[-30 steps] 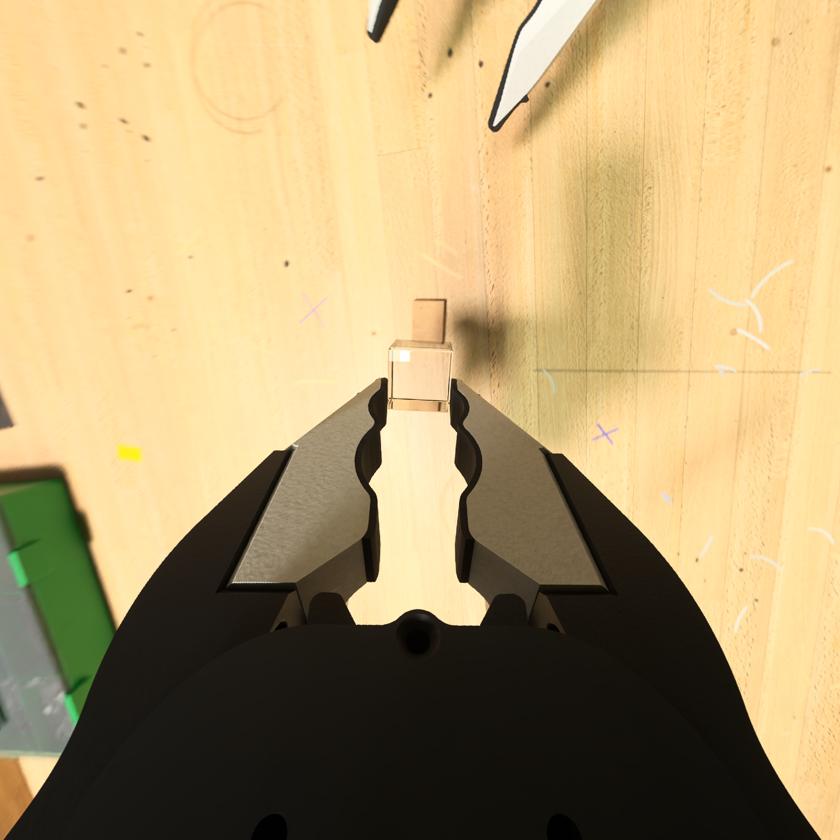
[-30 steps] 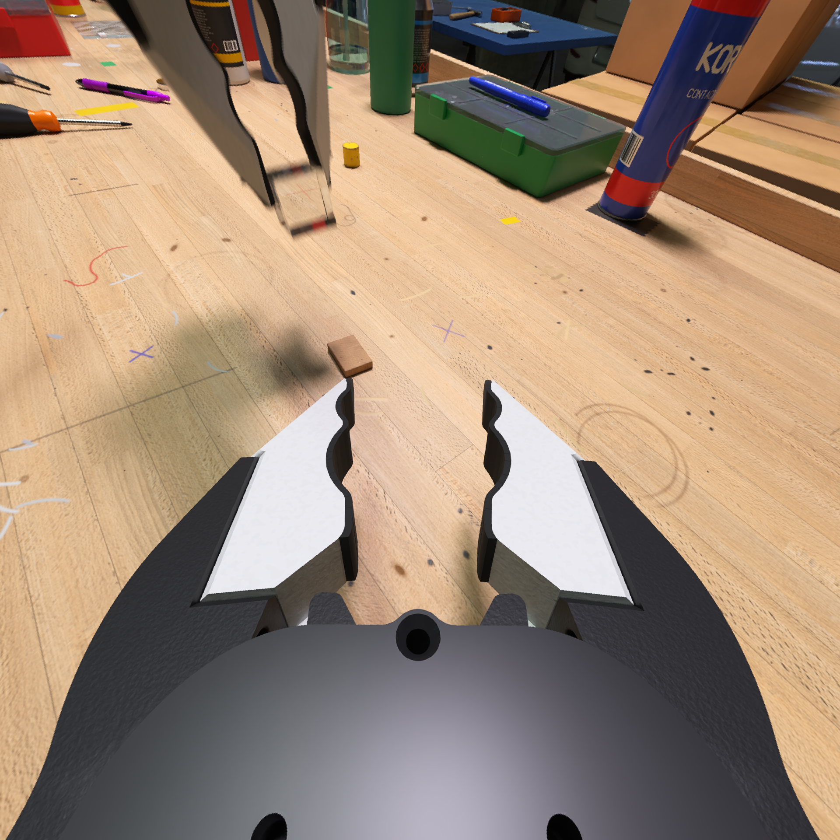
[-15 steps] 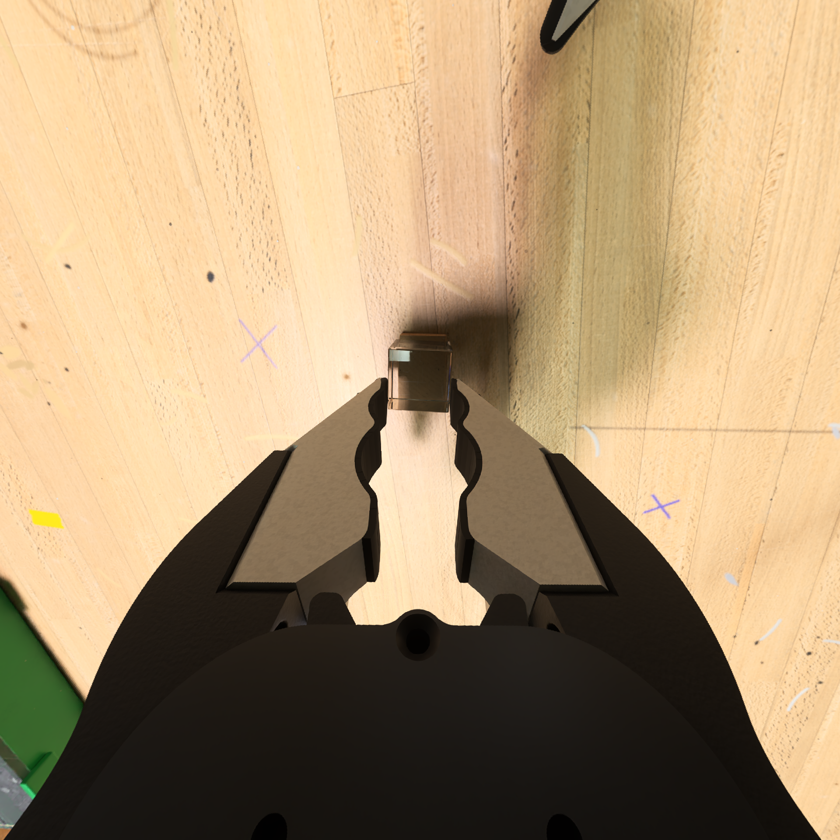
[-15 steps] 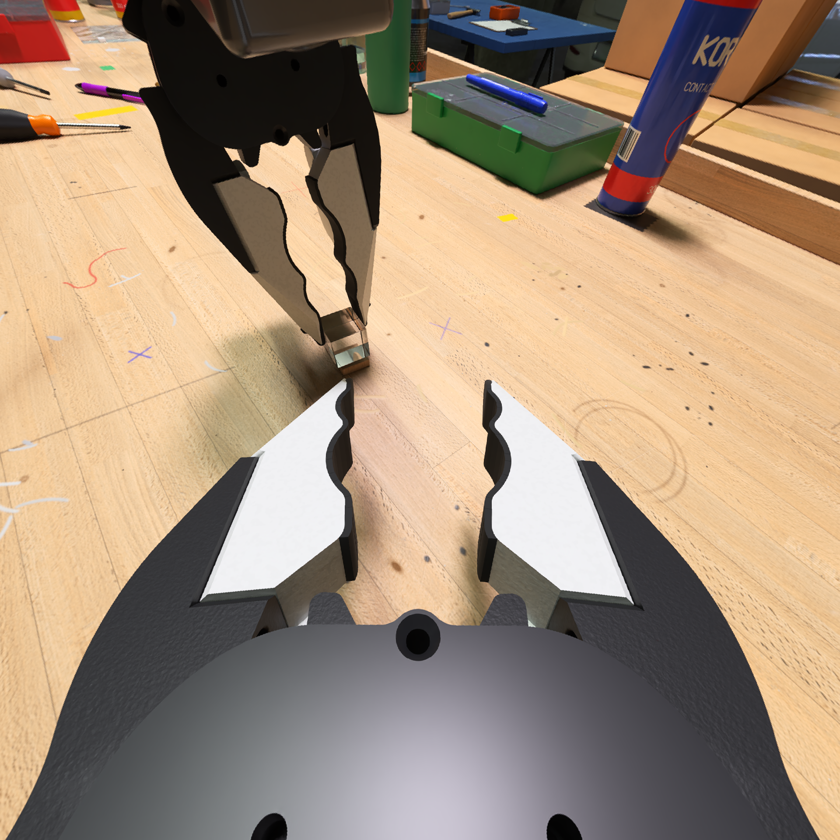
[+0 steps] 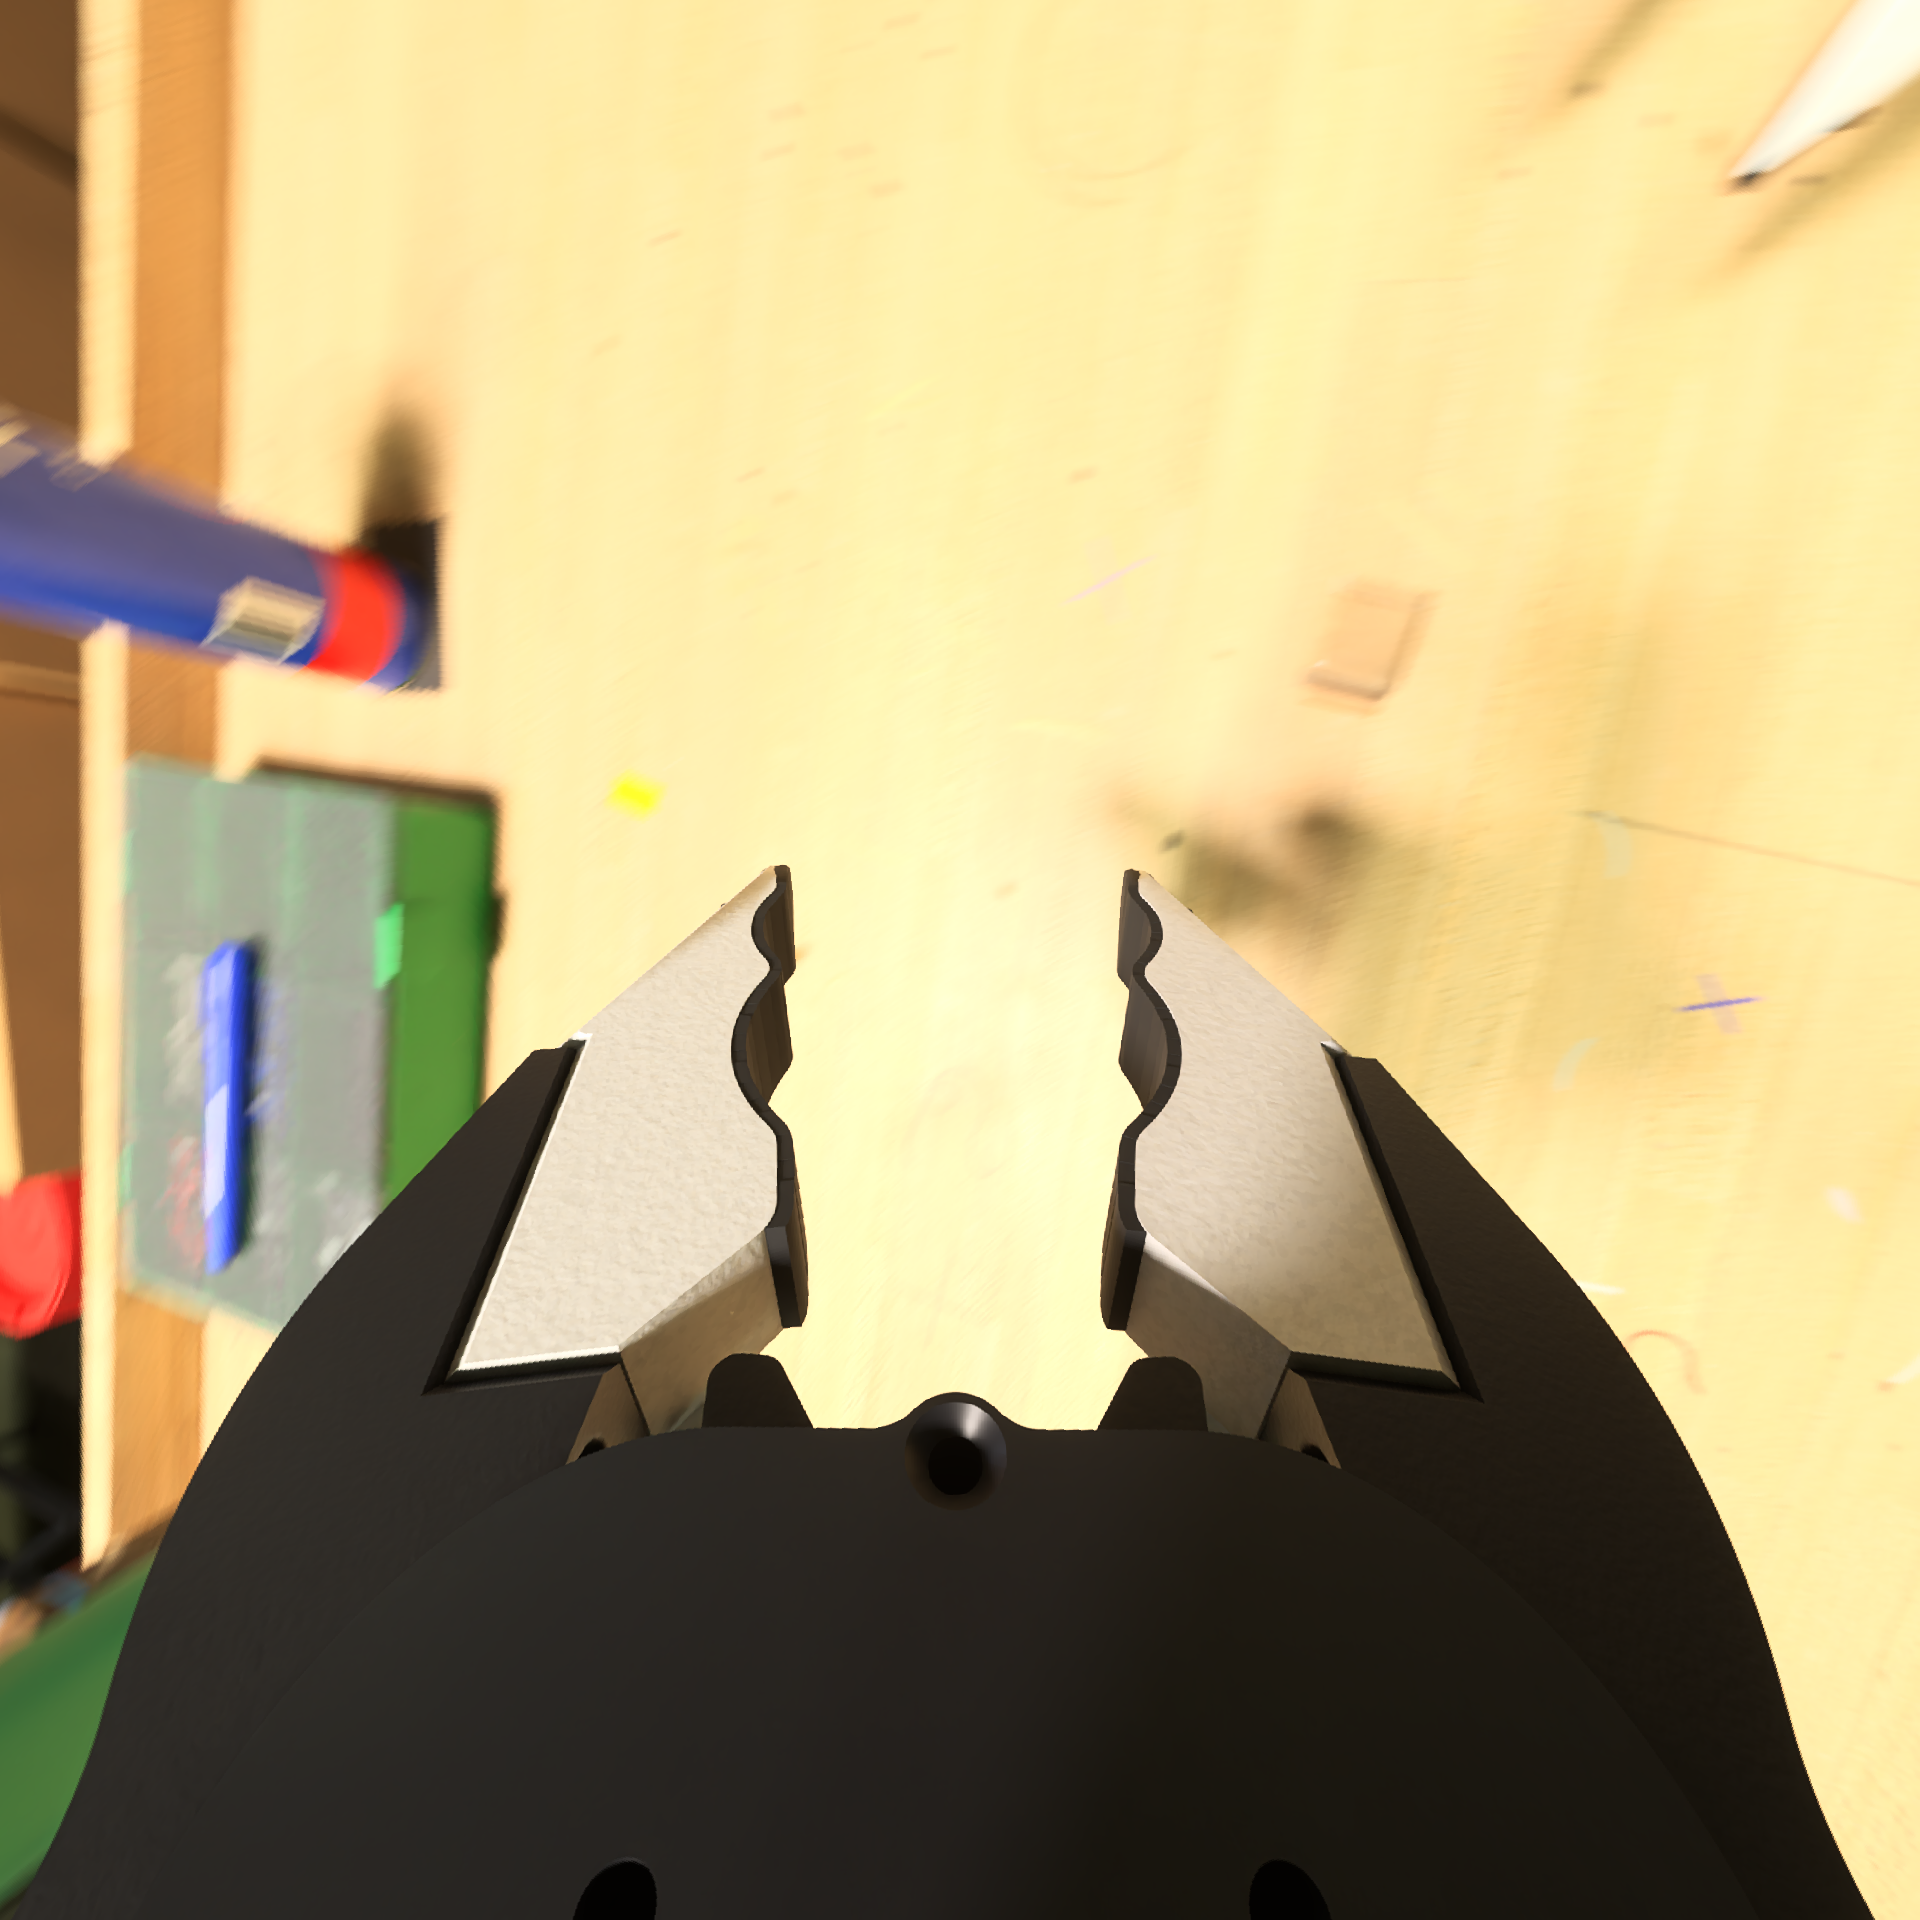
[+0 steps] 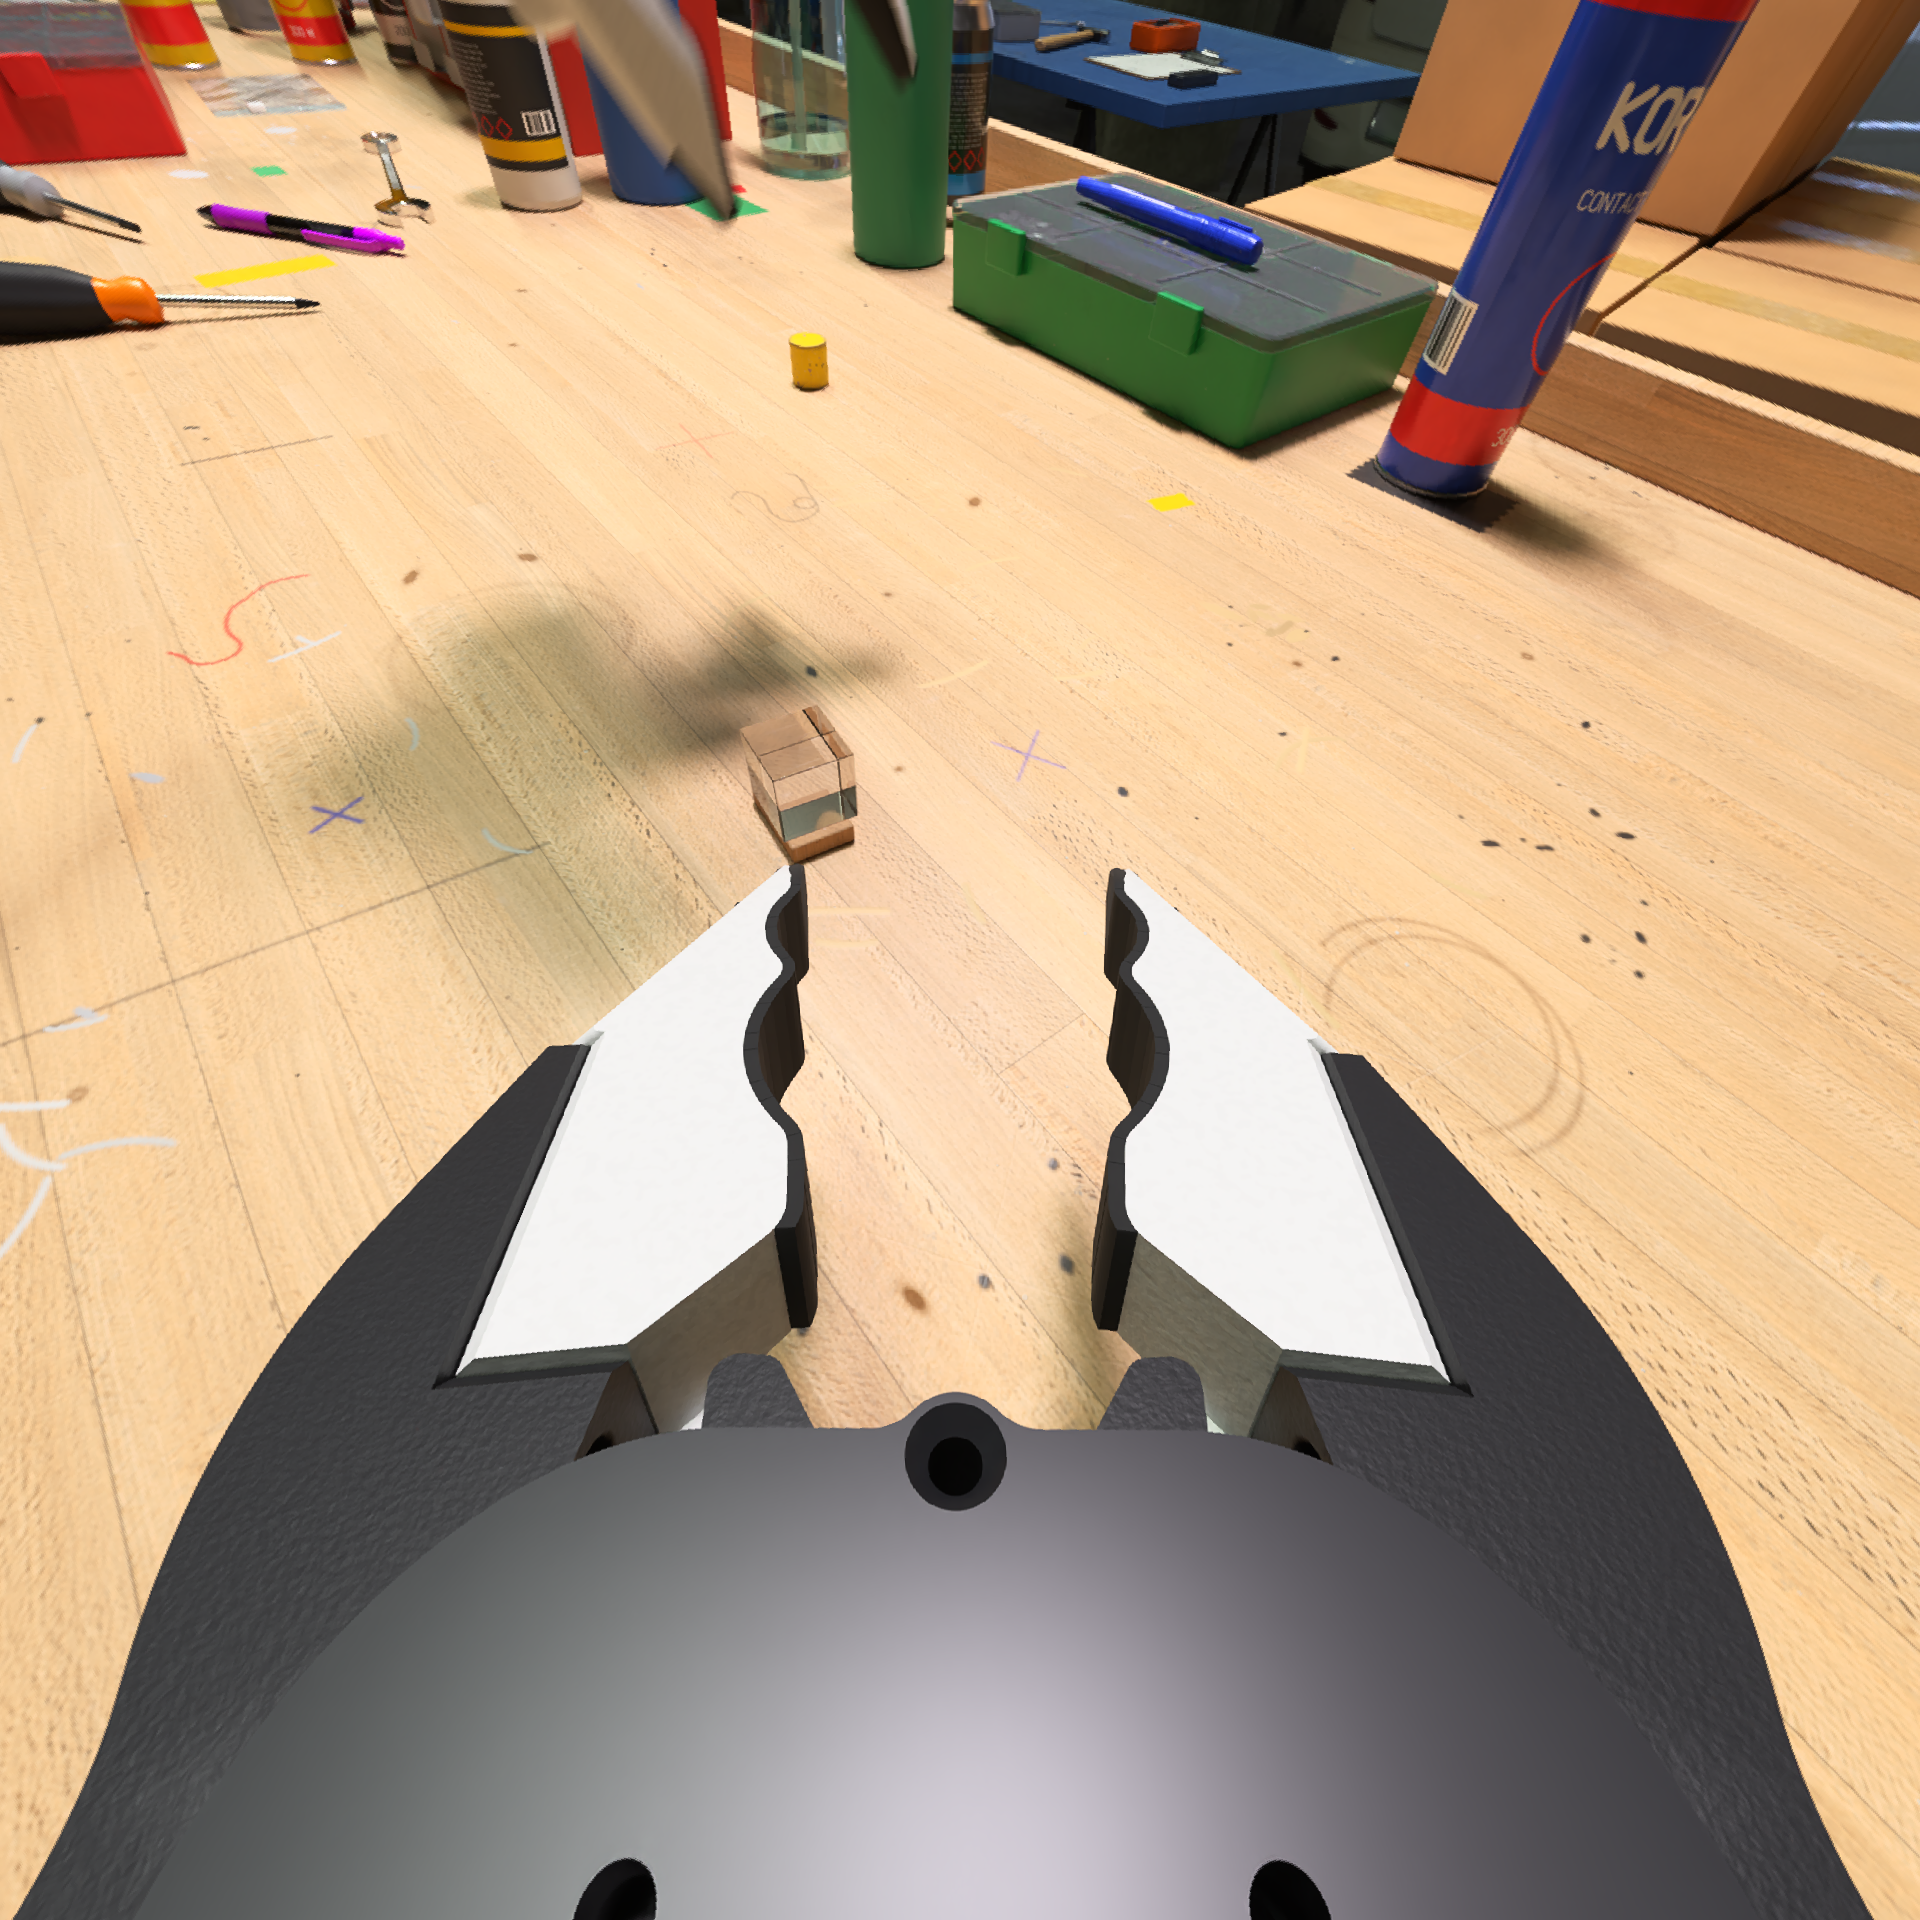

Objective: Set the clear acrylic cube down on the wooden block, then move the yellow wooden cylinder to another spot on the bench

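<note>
The clear acrylic cube stands on the small wooden block, just beyond my right gripper's left fingertip. My right gripper is open and empty, low over the bench. The yellow wooden cylinder stands upright farther back, near the green box. My left gripper is open and empty, high above the bench; its view is blurred. The cube on the block shows there faintly, ahead to the right. One of the left gripper's fingers shows blurred at the top of the right wrist view.
A green box with a blue pen on its lid sits back right, next to a tall blue and red can and a raised wooden ledge. A green bottle, cans, a screwdriver and a purple pen lie at the back left.
My left gripper has opened, left the cube on the wooden block, and risen up and away towards the back. My right gripper has not moved.
</note>
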Available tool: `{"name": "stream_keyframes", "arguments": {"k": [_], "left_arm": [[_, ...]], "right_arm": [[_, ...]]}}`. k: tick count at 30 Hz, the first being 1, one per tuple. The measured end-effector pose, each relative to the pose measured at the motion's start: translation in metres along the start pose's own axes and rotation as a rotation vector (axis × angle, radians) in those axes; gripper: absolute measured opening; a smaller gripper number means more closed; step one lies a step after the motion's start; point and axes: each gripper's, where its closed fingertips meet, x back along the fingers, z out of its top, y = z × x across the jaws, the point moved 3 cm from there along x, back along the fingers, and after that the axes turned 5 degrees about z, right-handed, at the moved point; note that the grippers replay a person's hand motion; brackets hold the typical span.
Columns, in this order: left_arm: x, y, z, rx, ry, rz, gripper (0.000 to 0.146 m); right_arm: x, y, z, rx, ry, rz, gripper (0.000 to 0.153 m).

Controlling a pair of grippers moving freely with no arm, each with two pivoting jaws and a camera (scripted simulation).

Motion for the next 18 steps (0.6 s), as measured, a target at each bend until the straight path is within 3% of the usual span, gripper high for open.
{"name": "stream_keyframes", "arguments": {"k": [3,7,12,18], "left_arm": [[0.018,-0.057,-0.042,0.108,-0.047,0.091,0.066],[0.009,-0.101,-0.118,0.21,-0.167,0.083,0.069],[-0.021,-0.108,-0.189,0.202,-0.257,0.012,0.069],[-0.054,-0.099,-0.226,0.16,-0.346,-0.062,0.068]], "right_arm": [[-0.001,-0.002,0.001,0.001,0.005,0.01,0.058],[-0.002,-0.003,0.0,0.004,-0.002,0.009,0.058],[-0.003,-0.002,-0.001,-0.002,-0.004,0.007,0.058],[-0.007,-0.003,-0.004,0.002,-0.015,0.021,0.059]]}}
